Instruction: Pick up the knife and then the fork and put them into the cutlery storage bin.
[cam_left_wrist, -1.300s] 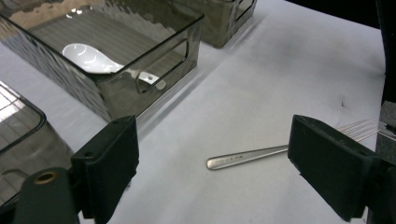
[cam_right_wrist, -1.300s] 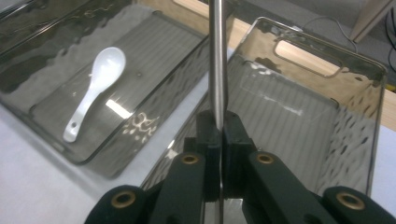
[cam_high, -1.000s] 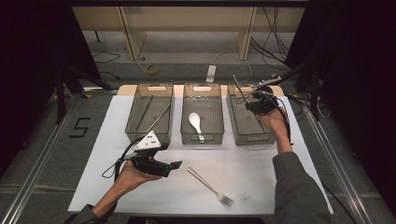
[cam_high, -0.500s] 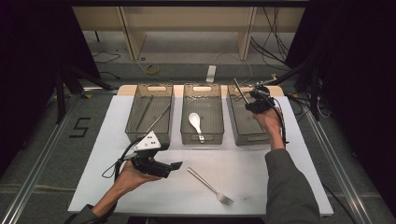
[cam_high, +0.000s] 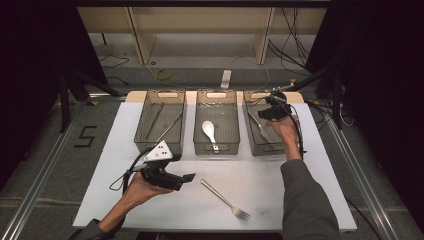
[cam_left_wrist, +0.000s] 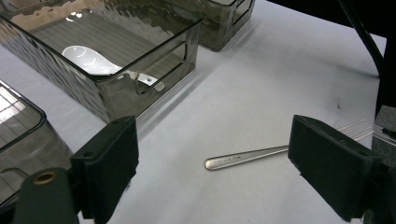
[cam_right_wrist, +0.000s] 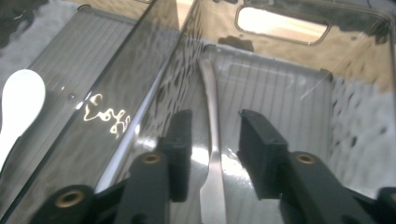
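Note:
A metal fork (cam_high: 225, 199) lies on the white table (cam_high: 300, 200), tines toward the front. My left gripper (cam_high: 188, 178) rests just left of its handle and is open wide. In the left gripper view, the fork handle (cam_left_wrist: 247, 157) lies on the table between the spread jaws of the left gripper (cam_left_wrist: 215, 140). My right gripper (cam_high: 270, 106) hovers over the right bin (cam_high: 267, 149). It is open in the right gripper view (cam_right_wrist: 212, 121), and a flat metal utensil (cam_right_wrist: 212, 93) lies on the bin floor under the gap, untouched.
Three smoky see-through bins stand in a row at the back. The left bin (cam_high: 160, 149) holds thin metal sticks. The middle bin (cam_high: 216, 150) holds a white spoon (cam_high: 209, 131). A person's forearms reach in from the front edge.
The right gripper has moved farther back over the right bin. The left gripper and the fork have stayed put.

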